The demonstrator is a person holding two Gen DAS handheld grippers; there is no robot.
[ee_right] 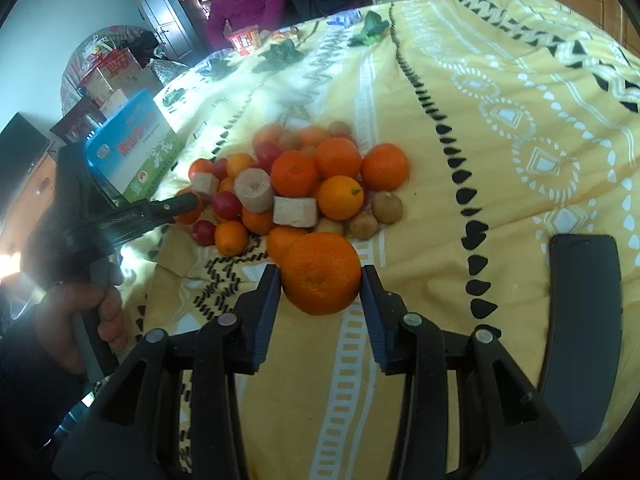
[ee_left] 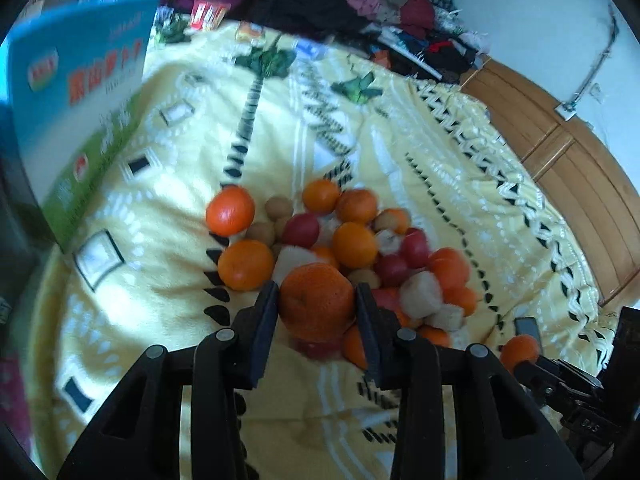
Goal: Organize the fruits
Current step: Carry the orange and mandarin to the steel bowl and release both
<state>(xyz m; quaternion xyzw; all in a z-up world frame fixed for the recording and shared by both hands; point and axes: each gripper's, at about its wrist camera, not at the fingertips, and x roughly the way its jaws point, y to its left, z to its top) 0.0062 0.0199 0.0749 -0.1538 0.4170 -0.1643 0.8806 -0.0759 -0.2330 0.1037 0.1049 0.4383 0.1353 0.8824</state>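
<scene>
A pile of fruit (ee_left: 352, 248) lies on a yellow patterned blanket (ee_left: 440, 168): oranges, red cherry tomatoes, brown longans and banana chunks. My left gripper (ee_left: 317, 300) is shut on an orange (ee_left: 316, 300) at the near edge of the pile. My right gripper (ee_right: 320, 276) is shut on another orange (ee_right: 322, 272) at the near edge of the same pile (ee_right: 304, 180). The left gripper (ee_right: 176, 206) also shows in the right wrist view, reaching into the pile from the left. The right gripper's orange (ee_left: 520, 352) shows at the lower right of the left wrist view.
A blue and green carton (ee_left: 80, 108) stands on the blanket left of the pile and also shows in the right wrist view (ee_right: 136, 148). A dark flat phone (ee_right: 580, 332) lies on the blanket at right. A person in purple (ee_right: 244, 4) sits beyond the bed. Clothes (ee_left: 360, 4) are heaped at the far edge.
</scene>
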